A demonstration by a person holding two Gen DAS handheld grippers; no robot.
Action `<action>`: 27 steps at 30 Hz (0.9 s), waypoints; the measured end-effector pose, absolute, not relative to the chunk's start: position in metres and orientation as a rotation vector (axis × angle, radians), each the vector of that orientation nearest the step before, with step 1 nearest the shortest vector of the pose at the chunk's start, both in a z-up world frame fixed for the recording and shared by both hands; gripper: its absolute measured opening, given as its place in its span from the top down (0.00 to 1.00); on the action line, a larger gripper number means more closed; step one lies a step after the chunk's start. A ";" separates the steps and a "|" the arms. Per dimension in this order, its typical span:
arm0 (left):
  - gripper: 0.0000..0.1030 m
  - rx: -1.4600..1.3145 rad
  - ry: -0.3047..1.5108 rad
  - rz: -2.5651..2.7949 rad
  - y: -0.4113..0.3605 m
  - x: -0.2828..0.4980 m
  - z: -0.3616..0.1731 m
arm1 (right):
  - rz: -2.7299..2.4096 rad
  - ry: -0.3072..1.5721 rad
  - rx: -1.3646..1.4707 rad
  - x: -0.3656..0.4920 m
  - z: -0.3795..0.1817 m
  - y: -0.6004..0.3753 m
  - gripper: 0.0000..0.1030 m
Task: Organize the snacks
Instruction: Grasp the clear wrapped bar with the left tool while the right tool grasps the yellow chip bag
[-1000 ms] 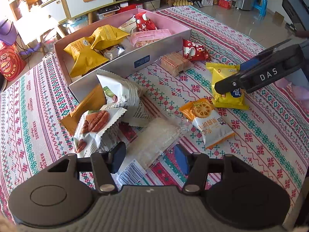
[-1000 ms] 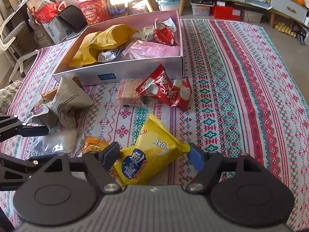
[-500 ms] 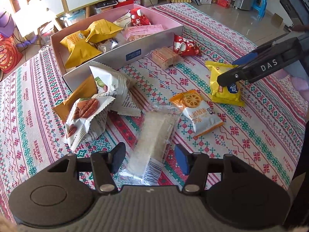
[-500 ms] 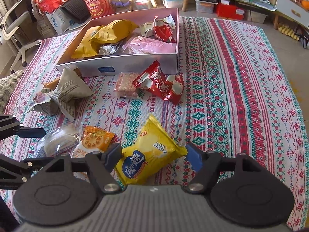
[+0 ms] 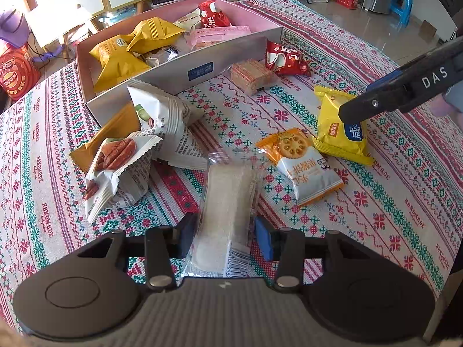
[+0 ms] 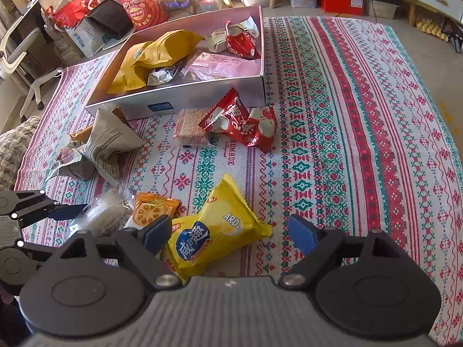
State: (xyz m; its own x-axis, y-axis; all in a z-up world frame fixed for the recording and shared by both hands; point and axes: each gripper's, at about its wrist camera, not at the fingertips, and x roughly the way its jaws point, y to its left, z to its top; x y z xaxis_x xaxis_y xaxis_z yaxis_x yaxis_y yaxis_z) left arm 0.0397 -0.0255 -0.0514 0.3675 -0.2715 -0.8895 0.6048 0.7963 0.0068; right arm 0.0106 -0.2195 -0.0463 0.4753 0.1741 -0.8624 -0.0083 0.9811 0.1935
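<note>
My left gripper (image 5: pixel 225 235) is open, its pads on either side of a clear packet of white wafers (image 5: pixel 228 199) lying on the patterned cloth. My right gripper (image 6: pixel 228 234) is open around a yellow snack bag (image 6: pixel 215 231), also seen in the left wrist view (image 5: pixel 341 127). An orange-and-white cracker packet (image 5: pixel 301 164) lies between the two. The pink box (image 5: pixel 231 55) at the back holds yellow bags, a red packet and a pink packet.
Newspaper-print nut bags (image 5: pixel 139 156) lie left of the wafers against the box. A brown wafer block (image 5: pixel 251 75) and a red packet (image 5: pixel 285 59) lie in front of the box. Cabinets, bags and a chair stand beyond the table.
Both grippers have pulled back and risen a little. The left gripper's pads have narrowed around the wafer packet; the right gripper stays wide open over the yellow bag.
</note>
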 end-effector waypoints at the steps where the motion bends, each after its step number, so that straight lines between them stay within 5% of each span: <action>1: 0.53 0.355 1.055 -0.571 -0.025 0.040 -0.051 | 0.131 1.069 0.144 0.010 -0.045 -0.218 0.10; 10: 0.69 0.301 1.063 -0.527 -0.022 0.042 -0.047 | 0.231 1.065 -0.029 0.005 -0.042 -0.203 0.09; 27: 0.69 0.302 1.073 -0.526 -0.022 0.042 -0.051 | 0.358 1.062 -0.360 0.013 -0.070 -0.163 0.07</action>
State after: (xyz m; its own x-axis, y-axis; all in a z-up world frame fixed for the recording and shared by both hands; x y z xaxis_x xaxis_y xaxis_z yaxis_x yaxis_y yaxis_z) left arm 0.0418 -0.0219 -0.0512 0.3720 -0.2603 -0.8910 0.5456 0.8379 -0.0170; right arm 0.0134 -0.1633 -0.0704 0.4409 0.1106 -0.8907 -0.4512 0.8852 -0.1134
